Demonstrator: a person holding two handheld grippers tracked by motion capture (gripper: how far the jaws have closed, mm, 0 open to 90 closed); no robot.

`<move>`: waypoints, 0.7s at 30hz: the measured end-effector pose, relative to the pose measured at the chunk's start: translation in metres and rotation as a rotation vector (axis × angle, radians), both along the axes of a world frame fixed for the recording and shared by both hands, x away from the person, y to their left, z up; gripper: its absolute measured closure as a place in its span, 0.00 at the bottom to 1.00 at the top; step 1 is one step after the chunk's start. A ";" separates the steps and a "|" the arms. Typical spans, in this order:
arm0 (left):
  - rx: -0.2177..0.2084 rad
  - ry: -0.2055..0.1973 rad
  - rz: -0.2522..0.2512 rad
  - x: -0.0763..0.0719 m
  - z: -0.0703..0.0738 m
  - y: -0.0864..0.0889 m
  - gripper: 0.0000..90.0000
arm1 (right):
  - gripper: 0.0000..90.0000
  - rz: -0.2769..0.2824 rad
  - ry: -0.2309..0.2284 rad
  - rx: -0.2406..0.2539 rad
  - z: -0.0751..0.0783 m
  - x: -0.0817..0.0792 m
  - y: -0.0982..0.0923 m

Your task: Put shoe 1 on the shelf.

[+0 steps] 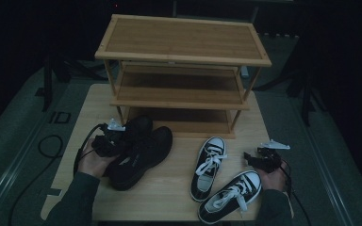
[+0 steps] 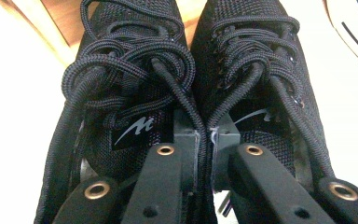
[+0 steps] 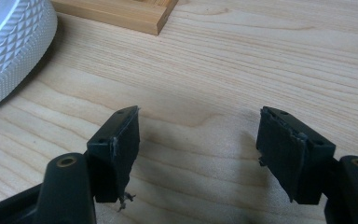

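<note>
High view: the left gripper (image 1: 114,139) clamps a pair of black mesh sneakers (image 1: 139,151) on a wooden table (image 1: 169,197), its jaws closed on the two inner collars pressed together.

Nearest the person, the right gripper (image 1: 253,158) rests at the table's right edge, jaws spread wide with nothing between them, just beside two black-and-white canvas sneakers (image 1: 217,179) that lie toes outward. In the left gripper view, the pads (image 2: 186,140) pinch the adjoining shoe walls beneath the knotted laces. In the right gripper view, bare wood grain lies between the parted pads (image 3: 121,135). Farther back stands a three-tier bamboo shoe rack (image 1: 184,70), the black pair's toes pointing toward its lowest shelf.
</note>
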State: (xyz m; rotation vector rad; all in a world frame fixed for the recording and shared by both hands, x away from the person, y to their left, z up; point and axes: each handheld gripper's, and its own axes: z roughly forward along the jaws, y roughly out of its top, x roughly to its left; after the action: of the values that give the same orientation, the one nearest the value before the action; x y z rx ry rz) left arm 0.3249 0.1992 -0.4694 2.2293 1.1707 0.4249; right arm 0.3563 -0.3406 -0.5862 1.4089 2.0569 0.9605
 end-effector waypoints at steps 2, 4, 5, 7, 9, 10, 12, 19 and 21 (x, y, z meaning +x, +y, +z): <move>0.000 -0.001 0.002 0.002 0.002 -0.001 0.95 | 0.33 0.000 0.000 0.000 0.000 0.000 0.000; 0.002 -0.003 0.000 0.003 0.003 -0.002 0.95 | 0.33 0.000 0.000 0.000 0.000 0.000 0.000; 0.000 -0.009 0.000 0.004 0.004 -0.002 0.95 | 0.33 0.000 0.000 0.001 0.000 0.000 0.000; 0.005 -0.011 -0.004 0.006 0.006 -0.003 0.95 | 0.33 0.000 0.000 0.001 0.000 0.000 0.000; 0.002 -0.013 -0.003 0.007 0.007 -0.004 0.95 | 0.33 0.000 0.000 0.001 0.000 0.000 0.000; 0.003 -0.017 -0.002 0.009 0.008 -0.006 0.95 | 0.33 0.000 0.000 0.001 0.000 0.000 0.000; 0.002 -0.018 0.001 0.011 0.009 -0.007 0.95 | 0.33 0.000 0.000 0.000 0.000 0.000 0.000; 0.011 -0.023 0.001 0.018 0.010 -0.014 0.95 | 0.33 0.000 0.000 0.001 0.000 0.000 0.000; 0.016 -0.027 0.002 0.019 0.010 -0.017 0.95 | 0.33 0.000 0.000 0.001 0.000 0.000 0.000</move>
State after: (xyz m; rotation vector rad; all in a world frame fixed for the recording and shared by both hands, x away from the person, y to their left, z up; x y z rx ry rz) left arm 0.3440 0.1826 -0.4595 2.2298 1.1591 0.4654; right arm 0.3564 -0.3406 -0.5862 1.4092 2.0570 0.9621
